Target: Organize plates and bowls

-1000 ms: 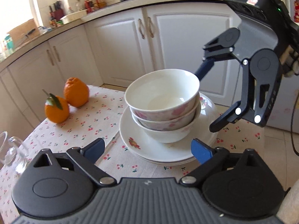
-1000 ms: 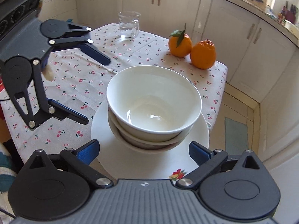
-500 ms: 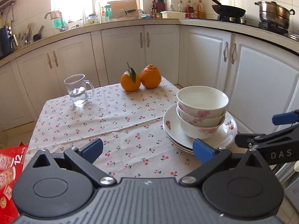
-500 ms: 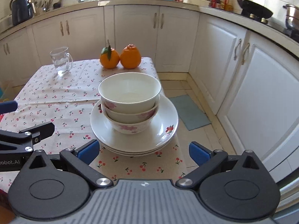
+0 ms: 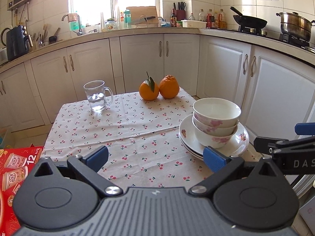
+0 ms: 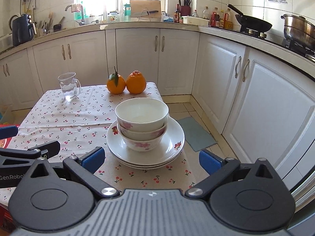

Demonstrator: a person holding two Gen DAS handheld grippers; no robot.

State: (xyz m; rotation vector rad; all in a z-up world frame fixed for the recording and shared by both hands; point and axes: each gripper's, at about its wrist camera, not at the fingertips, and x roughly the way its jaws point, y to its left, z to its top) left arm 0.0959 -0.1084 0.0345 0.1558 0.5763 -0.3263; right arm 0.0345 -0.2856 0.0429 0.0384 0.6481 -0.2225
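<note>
One table [image 5: 122,137] with a cherry-print cloth is the landmark, white cabinets [image 6: 177,59] behind it. On the table's right near corner sits a stack of plates [image 6: 169,147], three rims showing in the right wrist view. Three bowls [image 6: 141,118] are nested upright in the middle of the top plate, pink flowers on the lower two, top one plain white inside. Two oranges [image 5: 158,88] touch each other at the table's far edge, the left one with a leaf. Glass mug [image 5: 96,96] stands at the table's far left corner, handle to the right, a little water in it. Red box [image 5: 13,169] lies off the table's near left side, low down.

Left gripper [image 5: 155,157] hovers over the table's near edge, fingers spread wide, nothing between them; its right fingertip overlaps the plate rim in view, contact cannot be told. Right gripper [image 6: 151,160] hovers at the near right corner, just short of the plates, fingers wide apart, holding nothing.
</note>
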